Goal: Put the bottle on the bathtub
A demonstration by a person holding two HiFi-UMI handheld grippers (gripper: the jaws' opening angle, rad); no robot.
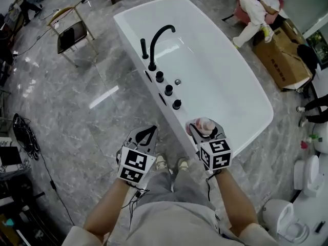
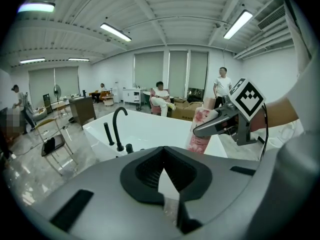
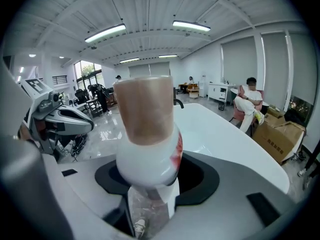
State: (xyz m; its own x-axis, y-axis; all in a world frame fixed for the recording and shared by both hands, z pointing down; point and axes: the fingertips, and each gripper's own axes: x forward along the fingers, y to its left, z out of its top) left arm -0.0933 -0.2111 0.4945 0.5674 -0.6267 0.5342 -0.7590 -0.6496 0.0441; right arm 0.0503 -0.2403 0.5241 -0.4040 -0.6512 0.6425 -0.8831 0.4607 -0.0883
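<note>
At the lower left of centre in the head view, the grey left hand-held gripper (image 1: 148, 133) hangs over the marble floor. Its jaws are drawn together with nothing between them.

To its right runs the rim of the long white bathtub (image 1: 132, 32), which carries a black curved faucet (image 1: 153, 50). At lower centre, the right hand-held gripper (image 1: 205, 129) is clamped on the white, pink-patterned plastic bottle with a tan cap (image 3: 148, 149). It holds the bottle upright at the near rim. Whether the base already touches the rim cannot be made out.

The likely trouble is the ledge. The rim looks narrow and glossy, and the bottle is tall for its base. If it is let go off-centre or tilted, it could topple into the basin or onto the floor. Opening the jaws unevenly could also drag it sideways.

No wording can be read on the bottle, only its pink pattern. The brown cardboard box (image 1: 279, 60) at the upper right bears reddish print that is too small to read.
</note>
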